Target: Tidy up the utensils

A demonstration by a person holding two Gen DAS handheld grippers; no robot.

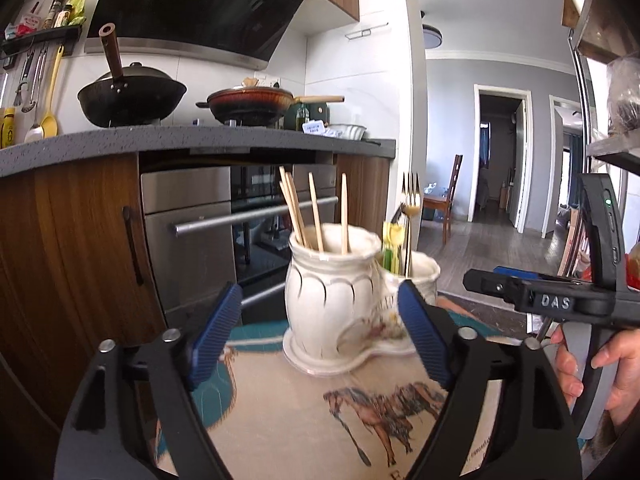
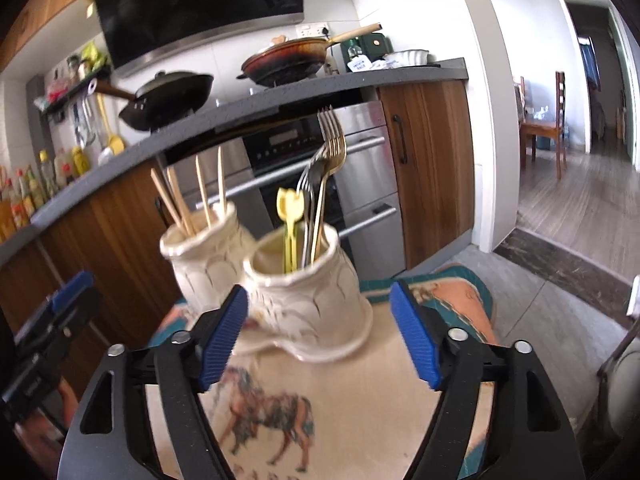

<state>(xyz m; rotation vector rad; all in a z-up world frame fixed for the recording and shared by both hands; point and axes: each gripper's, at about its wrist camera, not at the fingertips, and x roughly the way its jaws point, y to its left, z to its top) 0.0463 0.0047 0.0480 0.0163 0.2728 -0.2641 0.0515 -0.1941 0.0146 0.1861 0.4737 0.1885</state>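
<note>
Both claws sit low, aimed at the double ceramic holder: left gripper and right gripper spread wide, gripping nothing. Chopsticks at 12 o'clock, forks beside.

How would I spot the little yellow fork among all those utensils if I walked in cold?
Find the horse-print cloth and the cream double pot on it. One cup holds wooden chopsticks; the other holds metal forks. The yellow fork stands in that second cup, shorter than the metal ones and the only bright plastic piece.
</note>
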